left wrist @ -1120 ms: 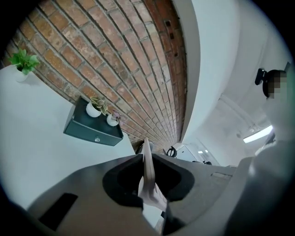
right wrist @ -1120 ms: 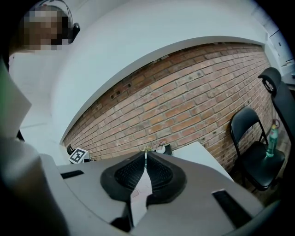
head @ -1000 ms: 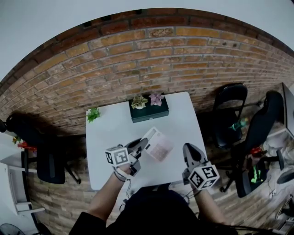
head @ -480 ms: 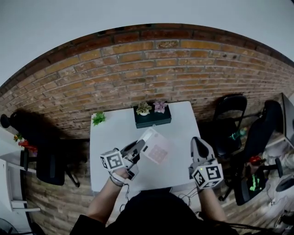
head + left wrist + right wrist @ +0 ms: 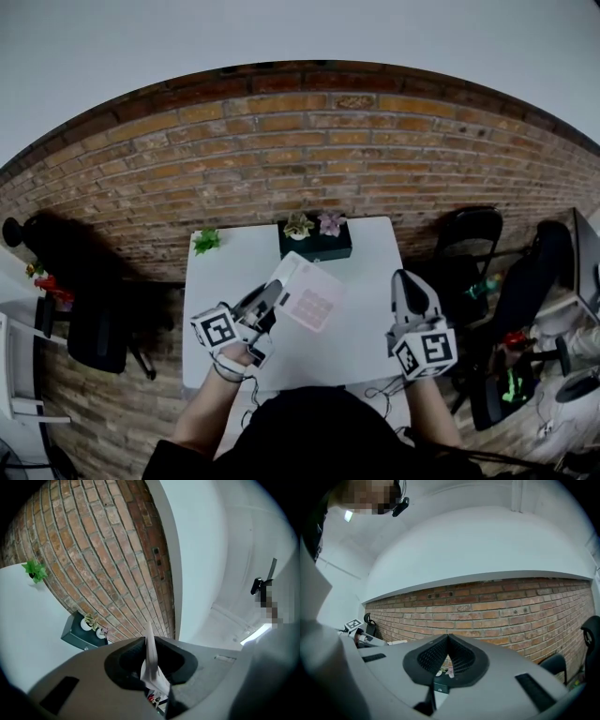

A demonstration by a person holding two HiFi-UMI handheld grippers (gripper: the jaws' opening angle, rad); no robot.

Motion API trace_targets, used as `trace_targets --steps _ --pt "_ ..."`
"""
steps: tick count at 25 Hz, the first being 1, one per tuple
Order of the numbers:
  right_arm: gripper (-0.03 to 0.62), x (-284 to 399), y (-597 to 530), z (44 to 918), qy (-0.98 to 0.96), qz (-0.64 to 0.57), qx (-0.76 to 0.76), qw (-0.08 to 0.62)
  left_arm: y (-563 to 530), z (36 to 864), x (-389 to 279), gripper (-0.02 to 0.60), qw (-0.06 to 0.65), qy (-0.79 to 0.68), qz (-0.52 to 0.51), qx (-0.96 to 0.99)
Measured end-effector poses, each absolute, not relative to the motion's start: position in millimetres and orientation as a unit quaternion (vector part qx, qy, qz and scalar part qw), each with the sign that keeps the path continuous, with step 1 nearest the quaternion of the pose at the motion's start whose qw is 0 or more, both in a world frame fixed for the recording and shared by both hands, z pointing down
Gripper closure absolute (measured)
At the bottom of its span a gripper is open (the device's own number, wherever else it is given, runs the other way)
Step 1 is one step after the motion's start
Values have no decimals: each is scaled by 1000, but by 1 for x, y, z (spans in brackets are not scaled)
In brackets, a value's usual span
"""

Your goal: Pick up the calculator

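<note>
White desk (image 5: 361,328) by the brick wall (image 5: 309,141): my left gripper (image 5: 269,298) pinches the pale calculator (image 5: 309,294) edgewise over its middle, my right gripper (image 5: 405,281) closed on nothing near the right edge.

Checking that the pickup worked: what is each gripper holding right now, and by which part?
The left gripper is shut on the calculator, pinching its left edge. The right gripper has its jaws together and holds nothing.
</note>
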State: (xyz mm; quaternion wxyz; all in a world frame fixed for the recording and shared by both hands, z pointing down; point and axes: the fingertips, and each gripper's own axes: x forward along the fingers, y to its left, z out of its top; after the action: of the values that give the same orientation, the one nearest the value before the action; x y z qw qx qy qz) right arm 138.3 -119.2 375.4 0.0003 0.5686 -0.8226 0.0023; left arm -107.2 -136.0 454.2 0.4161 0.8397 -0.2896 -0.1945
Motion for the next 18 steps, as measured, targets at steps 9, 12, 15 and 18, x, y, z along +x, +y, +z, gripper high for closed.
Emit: trace_targets --steps 9,12,15,18 --pt "589 132 -131 364 -826 -36 562 11 -135 462 -124 531 430 -314 -212 819" --pt "589 131 -133 363 -824 -45 565 10 -136 462 -124 531 432 -314 -214 818" --pt "588 130 -134 364 -824 -48 564 9 -137 462 -121 531 431 -312 -212 820" --pt "589 130 -136 368 -825 -44 564 10 -137 462 -120 529 432 -310 -211 820"
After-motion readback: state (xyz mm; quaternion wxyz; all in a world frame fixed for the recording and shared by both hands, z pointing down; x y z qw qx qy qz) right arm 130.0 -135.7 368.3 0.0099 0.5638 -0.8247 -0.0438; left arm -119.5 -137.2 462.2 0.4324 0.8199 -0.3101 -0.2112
